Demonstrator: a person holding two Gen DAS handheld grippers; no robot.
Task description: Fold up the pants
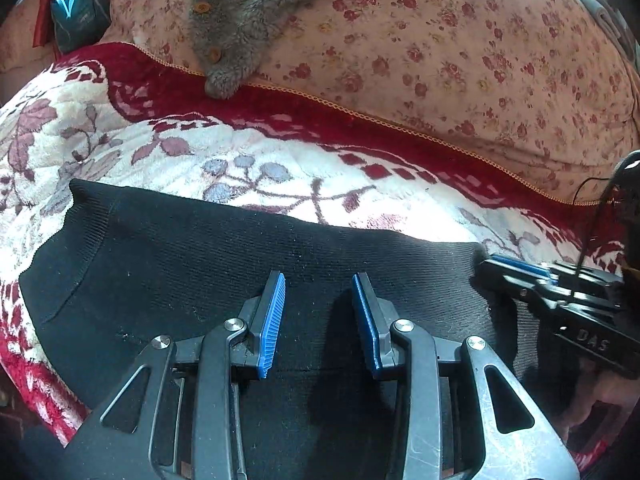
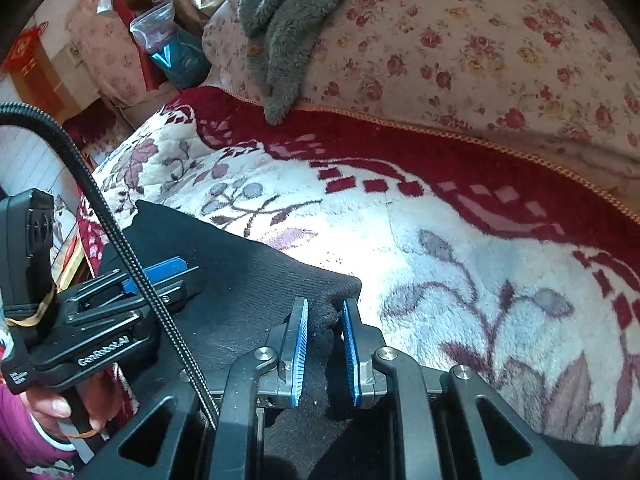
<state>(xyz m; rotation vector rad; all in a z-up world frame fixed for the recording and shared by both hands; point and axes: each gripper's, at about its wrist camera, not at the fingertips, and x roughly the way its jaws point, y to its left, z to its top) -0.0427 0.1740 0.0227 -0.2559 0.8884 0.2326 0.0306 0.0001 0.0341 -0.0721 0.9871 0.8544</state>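
Left gripper (image 1: 319, 286) hangs just over the black pants (image 1: 200, 264), its blue-padded fingers (image 1: 274, 324) spread apart with nothing between them, only the ribbed knit showing in the gap. Over on the right gripper (image 2: 325, 312), the fingers (image 2: 299, 350) are drawn in close around a bunched corner of the pants (image 2: 256, 280); the dark fabric sits pinched between the two blue pads, at the garment's right-hand edge. From the left wrist view that right gripper (image 1: 516, 270) shows side-on at the pants' right corner, and the letters "DAS" are legible on its black body. From the right wrist view the left gripper (image 2: 160, 272) sits at the far left over the cloth, with "GenRobot.AI" printed in white along its housing; a hand (image 2: 56, 408) in a magenta sleeve holds its handle, and a black ribbed cable (image 2: 120, 240) arcs across in front.

The pants lie flat on the bed, spread across a plush blanket (image 1: 280, 160), white with mauve leaves and a deep red border. Beyond the blanket's corded edge rises a rose-print quilt (image 1: 460, 60), with a grey fleece garment (image 1: 248, 16) with wooden buttons draped over it. A teal packet (image 1: 76, 12) stands at the far left; its lettering is too blurred to read.
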